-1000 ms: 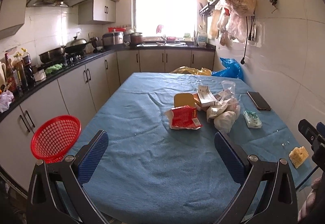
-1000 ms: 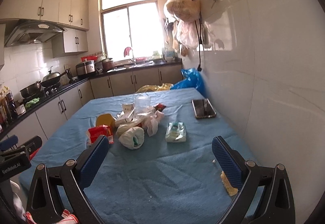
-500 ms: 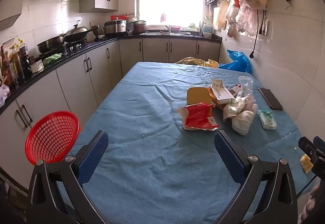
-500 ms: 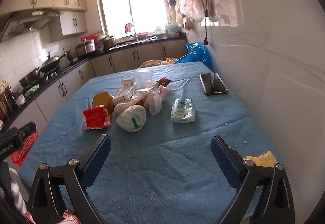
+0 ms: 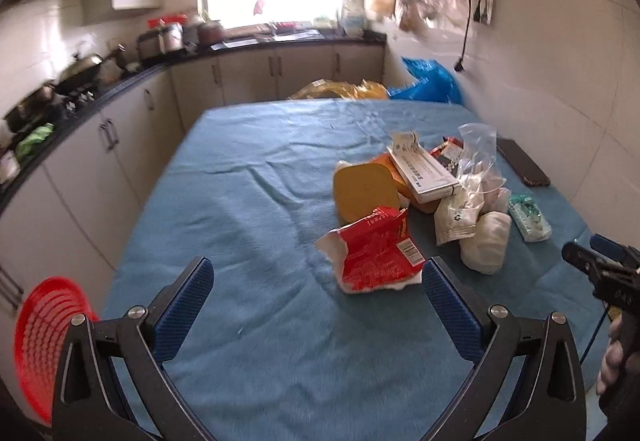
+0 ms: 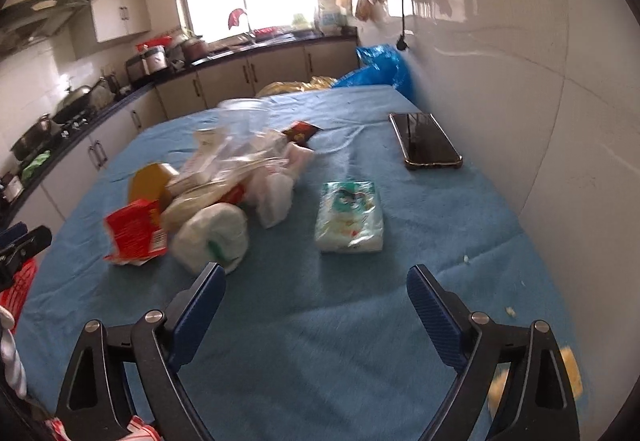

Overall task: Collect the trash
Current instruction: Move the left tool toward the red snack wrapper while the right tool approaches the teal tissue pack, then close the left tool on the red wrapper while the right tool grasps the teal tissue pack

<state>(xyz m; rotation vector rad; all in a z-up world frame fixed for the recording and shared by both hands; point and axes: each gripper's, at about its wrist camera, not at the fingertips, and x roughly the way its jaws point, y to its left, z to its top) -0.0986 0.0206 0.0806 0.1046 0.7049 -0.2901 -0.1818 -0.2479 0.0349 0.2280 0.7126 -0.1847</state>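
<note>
A heap of trash lies on the blue table [image 5: 248, 225]. It holds a torn red wrapper [image 5: 374, 253], a yellow lid [image 5: 366, 195], a white carton [image 5: 424, 175], a clear bag [image 5: 478, 149] and white crumpled bags [image 5: 484, 241]. My left gripper [image 5: 318, 293] is open and empty, just short of the red wrapper. My right gripper [image 6: 316, 301] is open and empty above the cloth, near a white bag [image 6: 212, 239] and a tissue pack [image 6: 350, 217]. The red wrapper also shows in the right wrist view [image 6: 136, 231].
A red basket [image 5: 40, 341] sits low beside the table's left edge. A phone [image 6: 424, 141] lies near the white wall. A yellow sponge piece [image 6: 568, 377] and crumbs lie at the near right. Kitchen counters run along the left and back. Bags hang on the wall.
Both grippers have moved forward over the table toward the trash heap, which now looks larger and closer. Both stay open.
</note>
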